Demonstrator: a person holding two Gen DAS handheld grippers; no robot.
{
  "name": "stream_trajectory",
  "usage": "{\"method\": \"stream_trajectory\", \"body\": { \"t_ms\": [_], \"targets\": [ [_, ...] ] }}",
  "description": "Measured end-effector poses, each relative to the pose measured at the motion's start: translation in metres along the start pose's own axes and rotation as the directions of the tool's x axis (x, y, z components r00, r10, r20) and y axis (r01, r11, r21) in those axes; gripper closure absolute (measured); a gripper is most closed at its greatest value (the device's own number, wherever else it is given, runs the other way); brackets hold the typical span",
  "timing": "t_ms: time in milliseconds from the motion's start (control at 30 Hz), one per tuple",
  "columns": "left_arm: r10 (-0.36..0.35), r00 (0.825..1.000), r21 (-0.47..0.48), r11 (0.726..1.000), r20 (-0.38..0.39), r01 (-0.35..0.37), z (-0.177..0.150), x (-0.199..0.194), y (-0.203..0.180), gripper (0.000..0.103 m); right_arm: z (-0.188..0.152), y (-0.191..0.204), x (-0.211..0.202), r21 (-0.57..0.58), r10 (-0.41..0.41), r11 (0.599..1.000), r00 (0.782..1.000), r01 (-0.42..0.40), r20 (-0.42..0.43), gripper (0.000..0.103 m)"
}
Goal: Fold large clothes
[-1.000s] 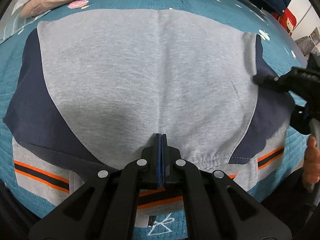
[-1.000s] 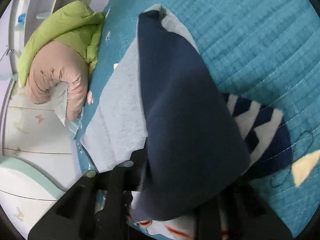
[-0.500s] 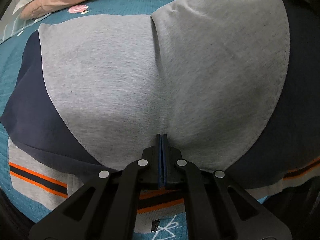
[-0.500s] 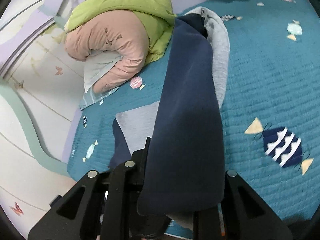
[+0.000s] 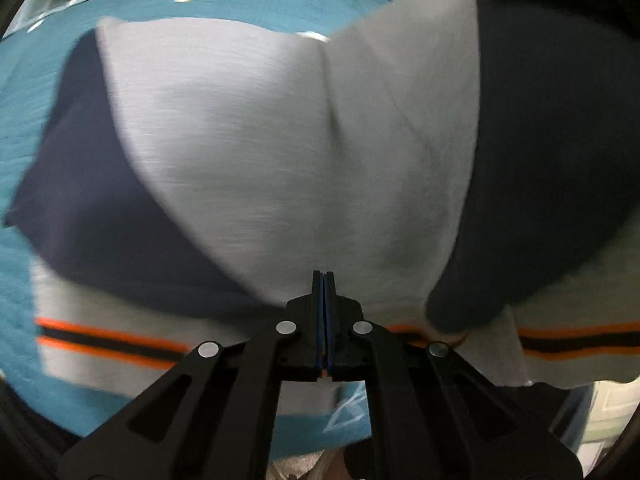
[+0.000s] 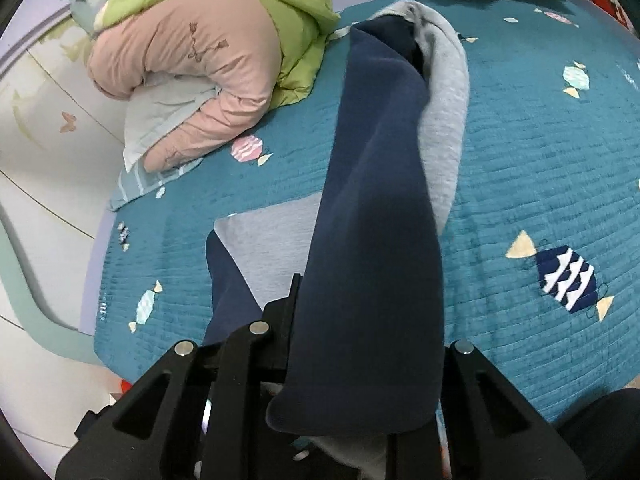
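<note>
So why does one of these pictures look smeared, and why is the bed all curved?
Left wrist view: motion blur smears the grey and navy sweatshirt and its orange stripes, while the left gripper stays crisp. Right wrist view: mostly sharp, evenly lit; the navy sleeve shades itself near the right gripper. Both views: a fisheye lens bulges the teal bedspread and darkens the corners.

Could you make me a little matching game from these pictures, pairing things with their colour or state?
Things:
1. bedspread
2. rolled quilt
3. sweatshirt sleeve
4. left tongs

Descriptions:
A. pink outside, green lining
B. shut at the grey hem
C. teal, with a candy pattern
D. navy, draped over the right tongs and clamped in them

Pairs: 1-C, 2-A, 3-D, 4-B
</note>
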State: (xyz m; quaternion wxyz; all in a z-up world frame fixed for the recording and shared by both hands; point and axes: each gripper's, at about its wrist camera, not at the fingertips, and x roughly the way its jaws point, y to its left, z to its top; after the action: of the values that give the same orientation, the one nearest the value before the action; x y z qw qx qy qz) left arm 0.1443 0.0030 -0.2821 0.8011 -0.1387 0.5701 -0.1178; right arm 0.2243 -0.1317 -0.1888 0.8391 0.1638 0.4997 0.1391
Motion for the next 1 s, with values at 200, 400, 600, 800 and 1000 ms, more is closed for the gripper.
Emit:
{"method": "stream_trajectory", "body": {
  "t_ms": [200, 400, 600, 800, 1000],
  "targets": [
    [0.089, 0.995, -0.103, 0.991, 0.048, -0.084, 0.005, -0.041, 0.065, 0.1, -0.008, 0.042, 0.036, -0.032, -0.094, 0.995, 0.996, 0.094, 0.006, 0.082],
    [0.045, 0.998, -0.261, 0.965, 0.04, -0.033, 0.005, -0.048, 0.124, 0.1, -0.02, 0.078, 0.083, -0.06, -0.11, 0.993, 0.992, 0.106, -0.065, 0.077],
    [0.05, 0.995, -0.285, 0.958, 0.087, -0.023, 0.014, -0.063, 0.144, 0.1, -0.026, 0.092, 0.123, -0.061, -0.114, 0.992, 0.981, 0.106, -0.156, 0.073],
    [0.055, 0.992, -0.329, 0.944, 0.11, -0.016, 0.017, -0.072, 0.164, 0.1, -0.028, 0.1, 0.13, 0.034, 0.118, 0.993, 0.963, -0.113, -0.244, 0.065],
    [0.062, 0.992, -0.361, 0.933, 0.108, -0.019, 0.022, -0.073, 0.181, 0.1, -0.027, 0.118, 0.127, 0.042, 0.284, 0.958, 0.91, -0.285, -0.301, 0.065]
  ]
}}
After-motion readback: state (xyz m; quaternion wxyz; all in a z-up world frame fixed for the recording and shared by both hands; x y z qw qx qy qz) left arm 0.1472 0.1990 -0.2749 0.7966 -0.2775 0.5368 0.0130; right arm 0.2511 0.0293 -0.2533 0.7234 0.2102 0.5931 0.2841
